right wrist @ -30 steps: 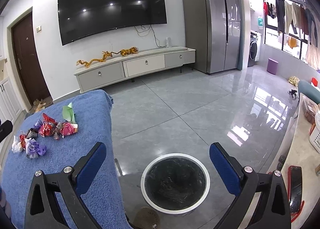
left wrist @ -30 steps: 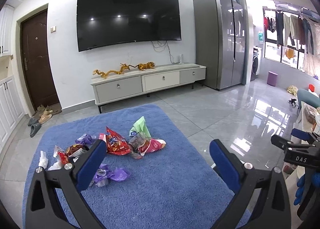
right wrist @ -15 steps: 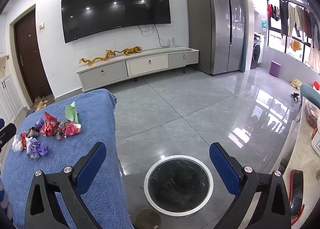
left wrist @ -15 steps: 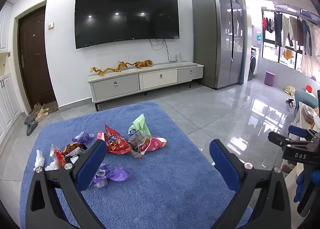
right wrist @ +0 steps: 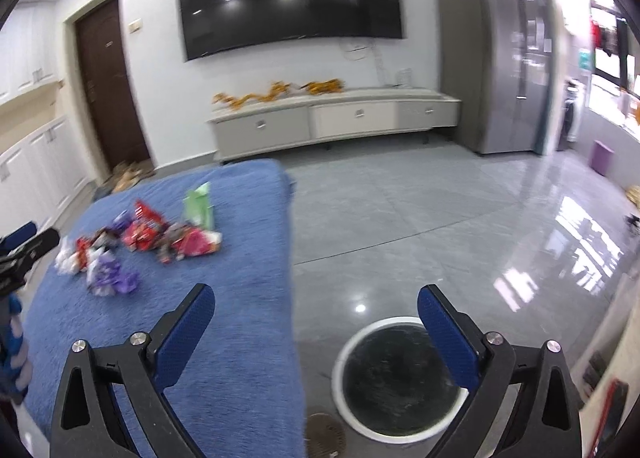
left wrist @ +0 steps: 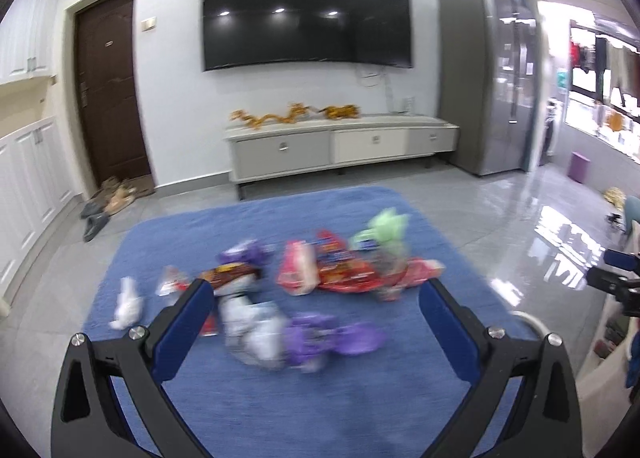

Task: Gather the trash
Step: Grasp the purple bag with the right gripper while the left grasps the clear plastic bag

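Left wrist view | wrappers (left wrist: 320, 278) blurred | left tongs (left wrist: 316, 322) spread, empty

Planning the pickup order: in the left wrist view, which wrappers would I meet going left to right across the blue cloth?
White wrapper → purple wrapper → pale green packet; the blurred, overlapping ones in between are left out.

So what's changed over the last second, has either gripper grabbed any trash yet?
Not yet. The left gripper has swung closer over the wrappers, which now sit larger and between its fingers; the view is motion-blurred. The right gripper has shifted left, so the bin now lies under its right finger. Both remain open and empty; the trash lies unmoved on the blue cloth.
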A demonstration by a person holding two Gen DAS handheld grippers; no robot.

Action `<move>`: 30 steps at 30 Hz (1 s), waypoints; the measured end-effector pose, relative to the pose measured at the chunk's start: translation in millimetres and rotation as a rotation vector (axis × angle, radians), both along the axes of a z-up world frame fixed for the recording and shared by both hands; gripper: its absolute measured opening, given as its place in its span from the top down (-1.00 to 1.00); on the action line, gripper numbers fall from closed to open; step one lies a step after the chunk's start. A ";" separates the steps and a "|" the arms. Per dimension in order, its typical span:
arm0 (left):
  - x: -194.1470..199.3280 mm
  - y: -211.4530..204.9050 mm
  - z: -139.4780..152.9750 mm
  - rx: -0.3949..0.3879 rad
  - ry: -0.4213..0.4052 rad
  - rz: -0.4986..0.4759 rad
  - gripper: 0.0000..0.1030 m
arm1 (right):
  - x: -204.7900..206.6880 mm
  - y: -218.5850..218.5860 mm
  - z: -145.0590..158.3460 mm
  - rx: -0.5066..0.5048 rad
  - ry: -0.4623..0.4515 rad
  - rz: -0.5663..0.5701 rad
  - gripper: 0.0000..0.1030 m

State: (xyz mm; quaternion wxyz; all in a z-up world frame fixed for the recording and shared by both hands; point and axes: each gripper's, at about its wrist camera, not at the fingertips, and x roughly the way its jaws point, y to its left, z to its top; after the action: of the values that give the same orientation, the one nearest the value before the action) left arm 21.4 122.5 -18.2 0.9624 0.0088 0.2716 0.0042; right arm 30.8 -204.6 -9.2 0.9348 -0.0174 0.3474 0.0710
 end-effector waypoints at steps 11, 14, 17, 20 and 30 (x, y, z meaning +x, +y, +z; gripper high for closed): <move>30.3 117.9 -51.6 -0.002 0.136 0.177 -0.98 | 52.5 113.1 -52.3 0.035 0.174 0.379 -0.45; 41.7 129.8 -62.9 0.005 0.162 0.179 -0.95 | 66.4 152.9 -65.0 0.054 0.216 0.503 -0.43; 53.8 138.4 -71.8 0.008 0.180 0.172 -0.93 | 73.3 186.2 -71.2 0.061 0.227 0.598 -0.43; 62.3 142.8 -79.5 -0.001 0.208 0.160 -0.84 | 79.4 217.7 -78.3 0.055 0.238 0.674 -0.43; 82.3 151.4 -107.8 -0.089 0.325 0.110 -0.13 | 88.5 261.8 -100.5 0.030 0.293 0.796 -0.43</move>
State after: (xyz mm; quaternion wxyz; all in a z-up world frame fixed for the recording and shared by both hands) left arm 103.6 273.8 -126.0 0.9036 -0.0482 0.4234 0.0435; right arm 119.3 57.2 -109.7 0.7753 -0.1265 0.4419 0.4332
